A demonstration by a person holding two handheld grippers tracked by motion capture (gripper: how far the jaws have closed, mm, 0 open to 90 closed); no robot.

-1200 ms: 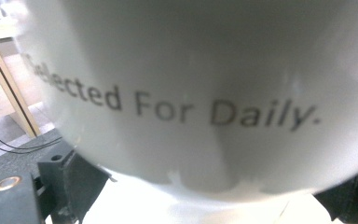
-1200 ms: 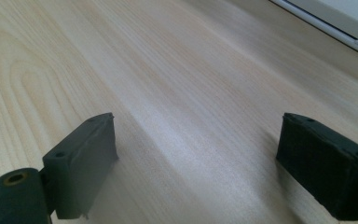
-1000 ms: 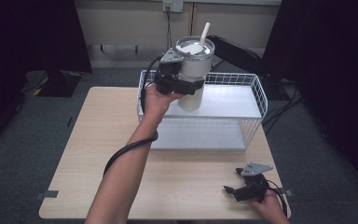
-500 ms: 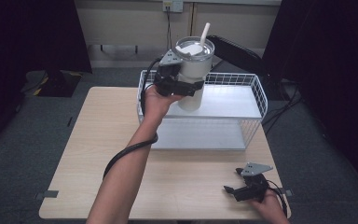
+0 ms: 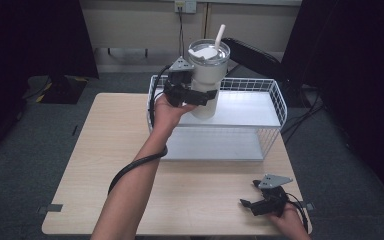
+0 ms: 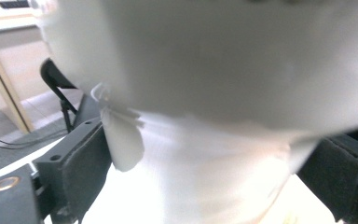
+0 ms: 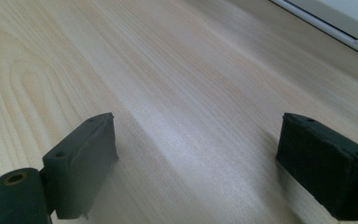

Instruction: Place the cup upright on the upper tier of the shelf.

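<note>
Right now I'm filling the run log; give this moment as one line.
left gripper: shut on white lidded tumbler with straw, held above white wire rack | right gripper: open, empty, over light wooden table

The table (image 5: 105,150) was made of light wood with a wavy grain. A white wire rack (image 5: 272,95) with two flat shelves stood on its far side. The right claw (image 5: 256,202) rested near the front edge, far from the rack.
</note>
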